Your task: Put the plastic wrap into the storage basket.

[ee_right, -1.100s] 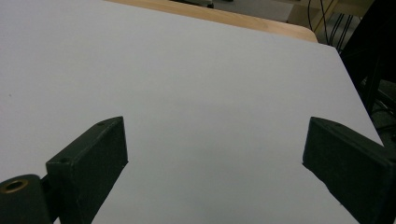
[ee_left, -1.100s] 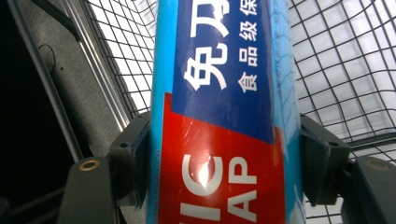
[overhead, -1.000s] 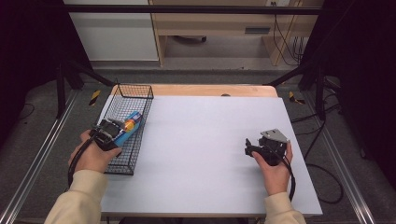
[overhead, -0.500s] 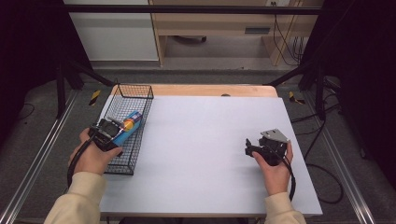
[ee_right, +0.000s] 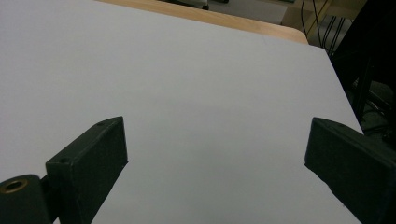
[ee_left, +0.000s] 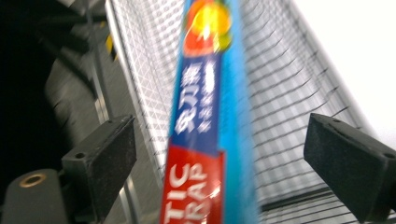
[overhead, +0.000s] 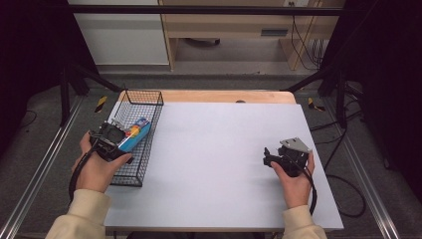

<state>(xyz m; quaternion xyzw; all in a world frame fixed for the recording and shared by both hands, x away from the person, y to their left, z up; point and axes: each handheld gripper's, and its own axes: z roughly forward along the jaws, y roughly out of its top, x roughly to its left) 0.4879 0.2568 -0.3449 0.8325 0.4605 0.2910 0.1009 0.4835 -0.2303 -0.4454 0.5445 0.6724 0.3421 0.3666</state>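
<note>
While the high view places the blue box point(overhead: 134, 135) lying in the wire basket point(overhead: 149, 144), the left gripper view shows the left gripper point(ee_left: 219, 154) just opened, its pads clear of the box, and the right gripper point(ee_right: 215, 154) spread over the bare table point(ee_right: 187, 70).

From above, my left tool point(overhead: 115, 138) covers the near end of the blue box point(overhead: 138, 133) in the wire basket point(overhead: 149, 115), so I cannot tell where that end rests. In my left tool's view the box point(ee_left: 210, 116) is smeared by motion; its print reads only in part, and both ends run off the picture. The basket mesh point(ee_left: 289, 93) behind it blurs. My right tool's point(ee_right: 217, 172) outer pad is cut by the edge.
</note>
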